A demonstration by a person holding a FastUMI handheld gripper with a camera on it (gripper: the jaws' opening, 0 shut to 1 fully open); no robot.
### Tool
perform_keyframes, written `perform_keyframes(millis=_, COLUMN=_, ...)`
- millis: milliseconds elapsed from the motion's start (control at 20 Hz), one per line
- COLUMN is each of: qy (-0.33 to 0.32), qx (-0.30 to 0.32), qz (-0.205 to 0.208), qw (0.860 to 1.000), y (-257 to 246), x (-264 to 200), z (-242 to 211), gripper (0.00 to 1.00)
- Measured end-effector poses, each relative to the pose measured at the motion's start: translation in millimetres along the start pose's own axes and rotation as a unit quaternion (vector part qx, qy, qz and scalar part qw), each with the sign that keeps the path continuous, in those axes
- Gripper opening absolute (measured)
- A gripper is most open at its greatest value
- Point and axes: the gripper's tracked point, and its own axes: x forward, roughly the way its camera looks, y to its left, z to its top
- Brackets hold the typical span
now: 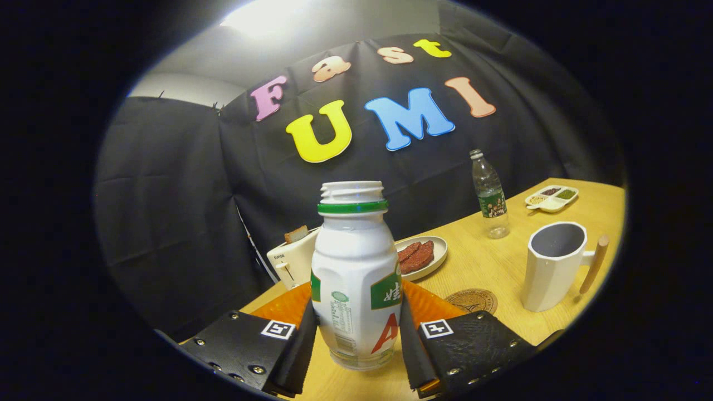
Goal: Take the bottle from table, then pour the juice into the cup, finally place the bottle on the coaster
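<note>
Black cloth walls enclose a booth, and a pale wooden bench [490, 267] runs across the gripper view, tilted in the picture. At the near end the claw [356, 334] is closed around a white bottle [356, 278] with a green neck ring and no cap; both fingers [298, 345] press against its lower sides, one on each flank. The bottle stands upright between them, its base looking just off the wood, though contact is hard to judge. Just beyond the right finger lies a round brown coaster [472, 301], flat on the bench. Beside that, farther right, stands a white cup [551, 267] with a wooden handle, its mouth open. Behind the bottle sit a white toaster [292, 259] holding a slice of bread and a plate [437, 256] of reddish meat. Farther back stand a clear water bottle [490, 195] and a small divided dish [551, 199].
</note>
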Motion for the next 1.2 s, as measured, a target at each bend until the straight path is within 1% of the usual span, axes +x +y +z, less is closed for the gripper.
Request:
perform_keyframes(millis=200, qy=-0.014, qx=0.093, qz=-0.001, qw=0.996, y=-8.2, x=0.2, z=8.1, gripper=0.67)
perform_keyframes(millis=400, qy=-0.02, qx=0.167, qz=-0.009, qw=0.986, y=-21.7, x=3.2, z=12.2, gripper=0.67)
perform_keyframes(millis=700, qy=-0.024, qx=0.231, qz=-0.013, qw=0.973, y=-33.0, x=2.8, z=15.5, gripper=0.67)
perform_keyframes(millis=850, qy=-0.03, qx=0.264, qz=-0.013, qw=0.964, y=-38.2, x=0.9, z=17.7, gripper=0.67)
perform_keyframes(millis=1050, qy=-0.043, qx=0.313, qz=-0.009, qw=0.949, y=-45.7, x=0.3, z=21.9, gripper=0.67)
perform_keyframes(millis=1200, qy=-0.053, qx=0.331, qz=-0.007, qw=0.942, y=-50.2, x=-1.2, z=25.0, gripper=0.66)
